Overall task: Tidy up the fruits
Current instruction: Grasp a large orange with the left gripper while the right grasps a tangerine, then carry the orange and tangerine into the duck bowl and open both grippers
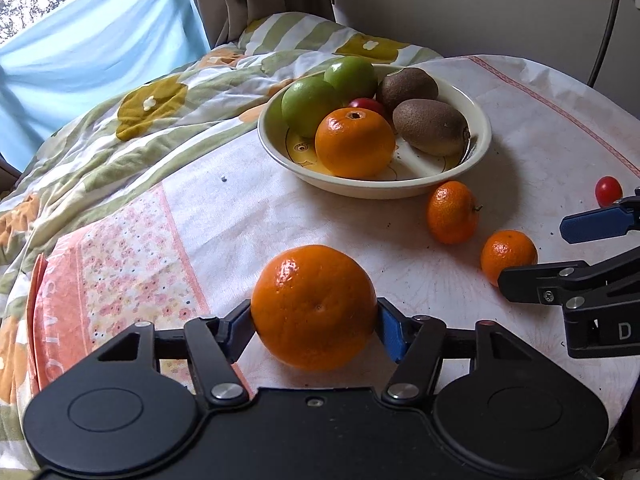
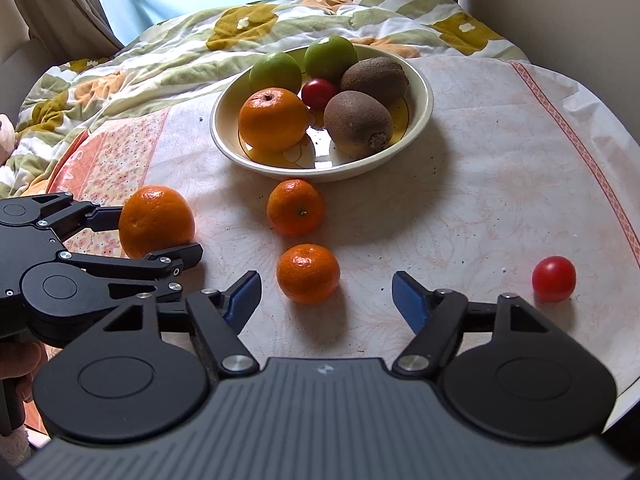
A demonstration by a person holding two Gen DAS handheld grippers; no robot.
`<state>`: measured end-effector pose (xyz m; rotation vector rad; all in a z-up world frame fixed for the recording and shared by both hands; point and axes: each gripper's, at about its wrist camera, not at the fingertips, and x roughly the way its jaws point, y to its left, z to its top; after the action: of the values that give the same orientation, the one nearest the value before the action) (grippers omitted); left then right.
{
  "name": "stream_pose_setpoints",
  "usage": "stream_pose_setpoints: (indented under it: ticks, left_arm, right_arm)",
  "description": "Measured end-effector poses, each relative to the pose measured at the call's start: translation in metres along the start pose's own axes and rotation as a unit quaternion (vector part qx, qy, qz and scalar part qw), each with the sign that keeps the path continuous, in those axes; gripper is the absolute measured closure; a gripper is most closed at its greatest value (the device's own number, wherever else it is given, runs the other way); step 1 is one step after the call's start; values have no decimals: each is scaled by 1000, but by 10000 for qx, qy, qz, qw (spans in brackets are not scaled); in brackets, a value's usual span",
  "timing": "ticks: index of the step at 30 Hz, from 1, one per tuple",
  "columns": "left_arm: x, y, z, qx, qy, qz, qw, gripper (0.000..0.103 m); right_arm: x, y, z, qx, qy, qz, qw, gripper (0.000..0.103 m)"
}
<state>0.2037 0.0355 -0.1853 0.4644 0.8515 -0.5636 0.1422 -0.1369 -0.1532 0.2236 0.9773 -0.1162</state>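
My left gripper (image 1: 316, 316) is shut on a large orange (image 1: 314, 306) that rests on the tablecloth, one blue pad pressed against each side. In the right wrist view the same orange (image 2: 156, 222) sits at the left between the left gripper's fingers. My right gripper (image 2: 324, 286) stands open, and a small mandarin (image 2: 308, 274) lies on the cloth between its blue fingertips with a gap on both sides. A second mandarin (image 2: 295, 208) lies just beyond it. A cream bowl (image 2: 320, 174) further back holds two green apples, two kiwis, an orange and a cherry tomato.
A loose cherry tomato (image 2: 554, 278) lies on the cloth at the right. The round table's edge (image 2: 624, 384) curves close on the right. A rumpled flowered quilt (image 2: 160, 60) lies behind and to the left of the bowl, with curtains and a wall beyond.
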Motion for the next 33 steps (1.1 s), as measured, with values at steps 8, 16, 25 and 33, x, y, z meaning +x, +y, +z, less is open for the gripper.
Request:
stream_pose_setpoints:
  ticks: [8, 16, 25, 33]
  left_arm:
    - [-8, -1, -10, -60, 40, 32, 10000, 36]
    - [-19, 0, -24, -157, 67, 68, 9998, 36]
    - [-29, 5, -32, -335, -36, 96, 9994, 36]
    - [-40, 7, -30, -426, -187, 70, 9989, 36]
  right_arm:
    - [11, 6, 3, -106, 130, 5, 9999, 21]
    - [18, 10, 4, -166, 174, 28, 9997, 30]
    - [24, 14, 4, -263, 151, -19, 9995, 51]
    - [19, 17, 2, -302, 113, -33, 9995, 51]
